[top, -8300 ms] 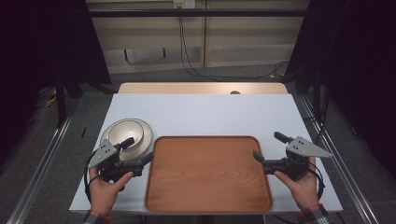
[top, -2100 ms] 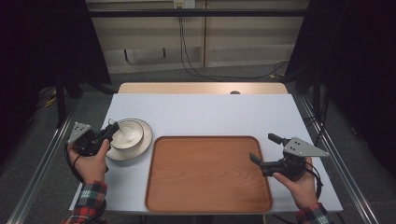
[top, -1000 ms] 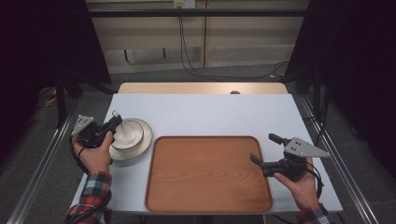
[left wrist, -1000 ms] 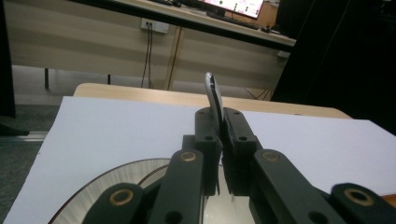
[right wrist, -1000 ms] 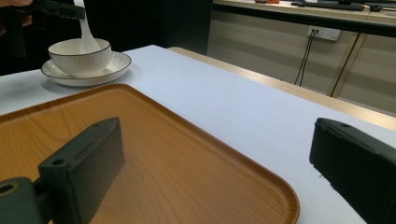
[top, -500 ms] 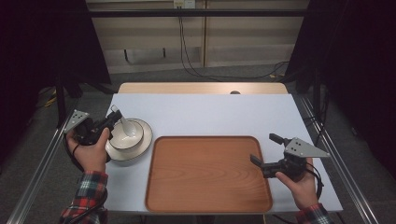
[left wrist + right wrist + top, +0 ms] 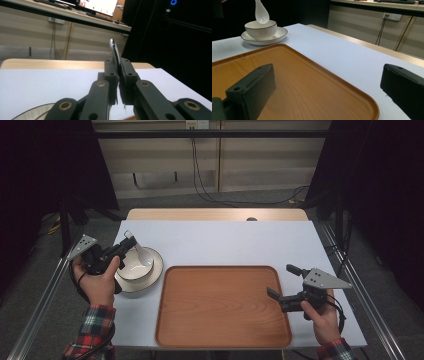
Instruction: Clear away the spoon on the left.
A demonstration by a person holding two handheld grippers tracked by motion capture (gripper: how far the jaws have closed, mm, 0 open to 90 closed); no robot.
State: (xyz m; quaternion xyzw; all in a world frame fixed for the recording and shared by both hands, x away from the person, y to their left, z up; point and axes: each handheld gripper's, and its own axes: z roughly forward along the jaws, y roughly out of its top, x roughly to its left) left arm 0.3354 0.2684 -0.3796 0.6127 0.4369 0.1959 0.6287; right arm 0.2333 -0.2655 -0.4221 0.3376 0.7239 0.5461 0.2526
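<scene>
Item: white spoon (image 7: 261, 13), which we are pinching by its handle in the closed left tongs (image 7: 122, 249), bowl-end dangling over the bowl (image 7: 261, 28) on its saucer (image 7: 280, 33). Right tongs (image 7: 286, 283) are gaping, empty, over the tray (image 7: 220, 310). Risk: slim glazed handle pivoting, dropping, chipping crockery.

A white-topped rectangular table (image 7: 225, 240) with a pale wooden far edge stands on grey carpeted floor (image 7: 165, 202); beige panelled wall (image 7: 260, 160) behind, black cables (image 7: 205, 175) hanging; dark curtains (image 7: 45, 165) flank both sides.
</scene>
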